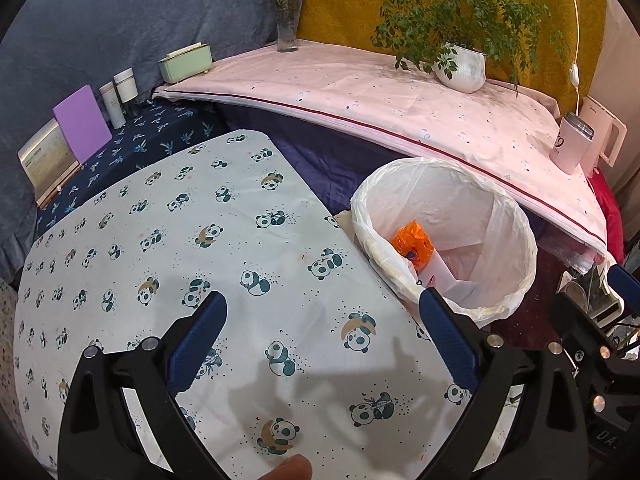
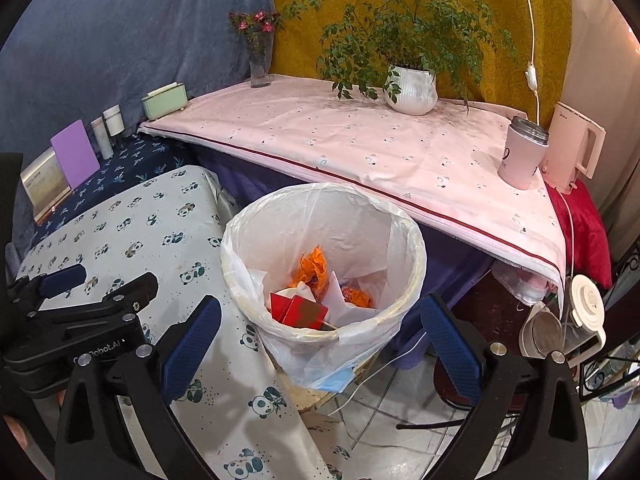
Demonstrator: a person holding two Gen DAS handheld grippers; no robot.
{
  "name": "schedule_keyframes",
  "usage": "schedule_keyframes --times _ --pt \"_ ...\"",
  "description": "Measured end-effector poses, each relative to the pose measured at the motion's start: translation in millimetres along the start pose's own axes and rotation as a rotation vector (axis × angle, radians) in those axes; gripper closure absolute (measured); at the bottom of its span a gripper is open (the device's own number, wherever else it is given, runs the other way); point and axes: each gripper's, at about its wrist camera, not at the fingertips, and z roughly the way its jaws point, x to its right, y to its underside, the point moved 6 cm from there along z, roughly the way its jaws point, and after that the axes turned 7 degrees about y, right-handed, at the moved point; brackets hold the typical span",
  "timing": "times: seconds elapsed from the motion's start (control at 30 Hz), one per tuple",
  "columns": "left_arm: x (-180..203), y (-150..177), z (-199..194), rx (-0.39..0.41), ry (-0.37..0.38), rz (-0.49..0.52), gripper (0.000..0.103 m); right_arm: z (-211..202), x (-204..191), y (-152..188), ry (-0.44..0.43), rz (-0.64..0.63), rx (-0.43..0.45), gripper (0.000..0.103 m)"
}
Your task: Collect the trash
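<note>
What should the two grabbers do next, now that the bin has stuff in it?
Probably draw both back and look around for more trash. The left gripper and right gripper are open and empty, the panda-print tablecloth looks bare, and orange and red wrappers already lie in the white-lined bin.

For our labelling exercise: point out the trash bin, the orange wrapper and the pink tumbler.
trash bin (image 2: pixel 416 248): right wrist view, bag-lined rim.
orange wrapper (image 2: pixel 314 264): right wrist view, crumpled middle.
pink tumbler (image 2: pixel 520 160): right wrist view, side wall.

a lived-in home room: cloth-draped tables, one in a panda print (image 1: pixel 168 240) at lower left, a pink one (image 2: pixel 360 148) across the middle. on it stand a potted plant (image 2: pixel 412 88), a flower vase (image 2: pixel 260 60), a kettle (image 2: pixel 576 148); a lined waste bin (image 2: pixel 324 264) sits centre.
</note>
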Motion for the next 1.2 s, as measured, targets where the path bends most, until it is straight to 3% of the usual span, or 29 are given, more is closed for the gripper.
schedule_keyframes --times 1.2 --pt "20 -3 18 -0.029 0.016 -0.018 0.01 19 21 2 0.021 0.009 -0.02 0.007"
